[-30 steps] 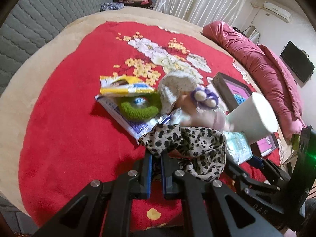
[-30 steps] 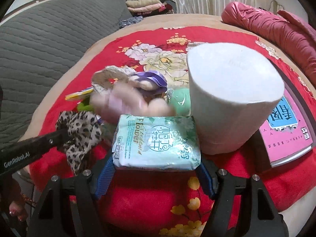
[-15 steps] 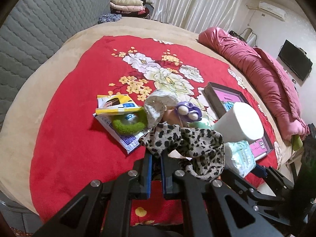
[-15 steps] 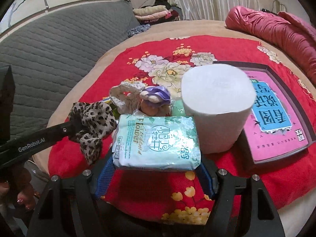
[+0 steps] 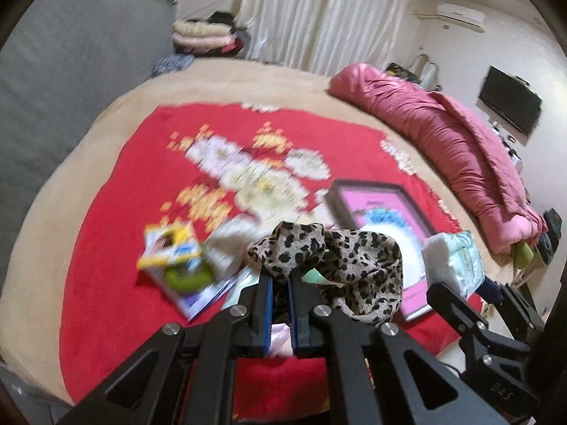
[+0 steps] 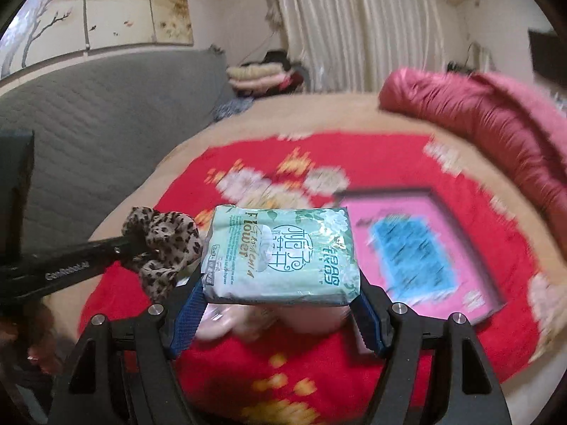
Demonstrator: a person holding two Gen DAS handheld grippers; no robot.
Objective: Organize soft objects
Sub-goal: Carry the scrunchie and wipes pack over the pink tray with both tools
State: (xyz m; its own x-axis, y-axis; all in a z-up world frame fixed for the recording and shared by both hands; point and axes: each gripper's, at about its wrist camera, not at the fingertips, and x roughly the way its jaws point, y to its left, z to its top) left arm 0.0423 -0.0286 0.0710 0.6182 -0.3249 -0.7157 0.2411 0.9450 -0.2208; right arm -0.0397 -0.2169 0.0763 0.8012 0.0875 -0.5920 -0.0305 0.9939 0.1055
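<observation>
Carrying both soft things clear of the bed point(image 5: 106, 113) is the step we judge ourselves to be in, and doing it well means keeping each clamp firm until a resting place is picked. Our left gripper point(image 5: 280, 297) has its jaws almost together, pinching a fold of the leopard-print scrunchie point(image 5: 329, 258), which hangs slack above the near edge of the red blanket point(image 5: 117, 212); being a limp loop it has no real long axis, and its bulk droops to the right of the jaws. Our right gripper point(image 6: 276, 315) has its jaws wide, clamped on the two short ends of the green tissue pack point(image 6: 280, 251), held flat above the blanket's near edge with its printed face up. Its long axis runs across, from one jaw to the other. We should keep the pack level and squeeze no harder, since it dents easily, and set it down beside the pink framed board point(image 6: 418, 248), not on it.
</observation>
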